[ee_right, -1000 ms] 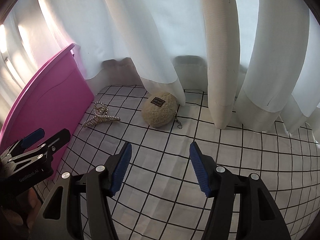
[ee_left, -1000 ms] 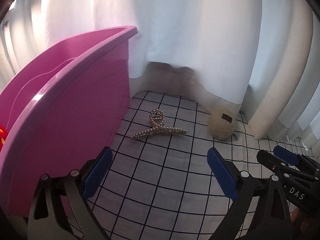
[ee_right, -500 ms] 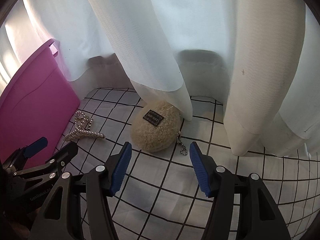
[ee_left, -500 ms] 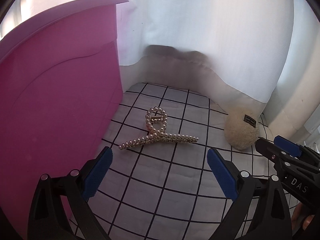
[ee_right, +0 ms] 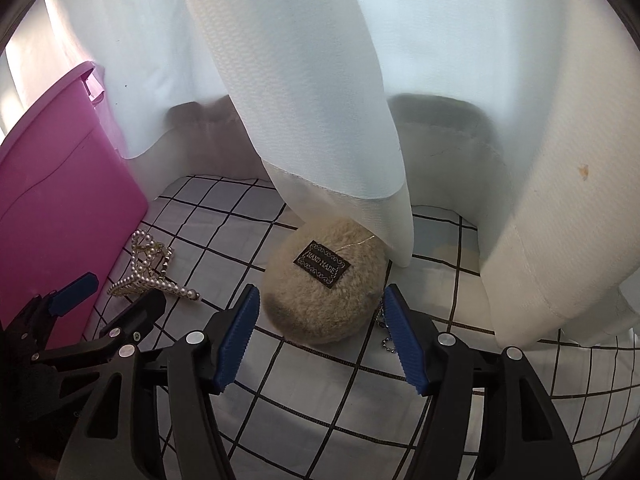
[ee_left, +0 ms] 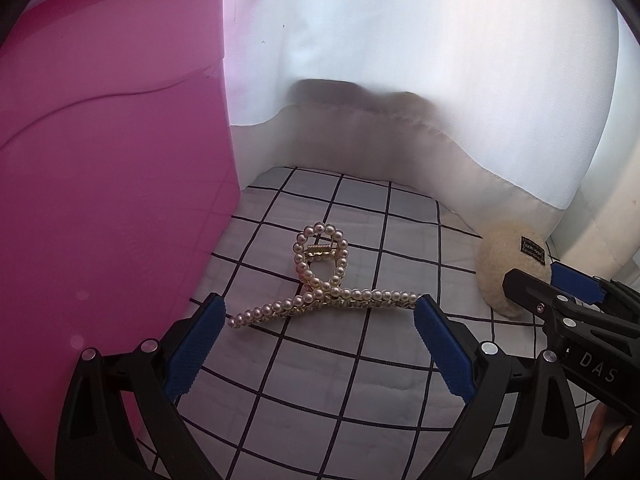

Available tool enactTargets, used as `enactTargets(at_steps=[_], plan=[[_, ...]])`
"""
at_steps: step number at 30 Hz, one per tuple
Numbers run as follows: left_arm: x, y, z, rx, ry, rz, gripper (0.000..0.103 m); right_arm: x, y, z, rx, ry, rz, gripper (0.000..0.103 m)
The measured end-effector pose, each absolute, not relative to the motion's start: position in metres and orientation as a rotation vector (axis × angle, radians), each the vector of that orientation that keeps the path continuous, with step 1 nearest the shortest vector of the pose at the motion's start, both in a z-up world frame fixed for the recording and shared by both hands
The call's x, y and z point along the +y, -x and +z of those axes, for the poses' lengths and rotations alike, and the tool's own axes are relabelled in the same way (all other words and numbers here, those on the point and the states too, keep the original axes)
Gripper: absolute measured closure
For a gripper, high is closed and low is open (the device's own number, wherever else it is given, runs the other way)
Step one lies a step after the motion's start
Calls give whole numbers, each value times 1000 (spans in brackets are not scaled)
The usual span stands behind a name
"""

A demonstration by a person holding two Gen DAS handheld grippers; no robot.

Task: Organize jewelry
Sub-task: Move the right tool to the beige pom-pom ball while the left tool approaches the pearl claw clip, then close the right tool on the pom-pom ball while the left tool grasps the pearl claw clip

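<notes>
A pearl hair claw clip (ee_left: 320, 300) lies on the checked cloth (ee_left: 352, 380), just beside the pink bin (ee_left: 108, 200). My left gripper (ee_left: 320, 320) is open, its blue pads level with the two ends of the clip, not touching it. A beige fluffy pom-pom (ee_right: 324, 280) with a black "HAND MADE" label and a ball chain (ee_right: 386, 328) lies to the right. My right gripper (ee_right: 320, 320) is open, its pads on either side of the pom-pom. The clip also shows in the right wrist view (ee_right: 150, 276), and the pom-pom in the left wrist view (ee_left: 508, 264).
White curtains (ee_right: 320, 100) hang close behind both items and one fold rests on the pom-pom's far side. The pink bin's wall (ee_right: 60, 200) stands tall at the left. The two grippers work side by side, close together.
Both grippers have moved forward and down. The left one now straddles the pearl clip and the right one straddles the pom-pom. Both stay open.
</notes>
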State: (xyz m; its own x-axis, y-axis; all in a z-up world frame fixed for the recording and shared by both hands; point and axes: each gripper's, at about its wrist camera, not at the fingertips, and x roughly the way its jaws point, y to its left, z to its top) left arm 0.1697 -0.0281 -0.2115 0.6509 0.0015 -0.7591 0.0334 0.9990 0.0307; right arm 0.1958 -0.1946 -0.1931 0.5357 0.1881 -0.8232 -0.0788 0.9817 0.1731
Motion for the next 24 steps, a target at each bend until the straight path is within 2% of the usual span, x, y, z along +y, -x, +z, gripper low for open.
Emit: enactTargets(at_steps=[24], plan=[[-37,-214,-242,915,-84,-3,8,-193,-227,-215,1026,-90,121,38]])
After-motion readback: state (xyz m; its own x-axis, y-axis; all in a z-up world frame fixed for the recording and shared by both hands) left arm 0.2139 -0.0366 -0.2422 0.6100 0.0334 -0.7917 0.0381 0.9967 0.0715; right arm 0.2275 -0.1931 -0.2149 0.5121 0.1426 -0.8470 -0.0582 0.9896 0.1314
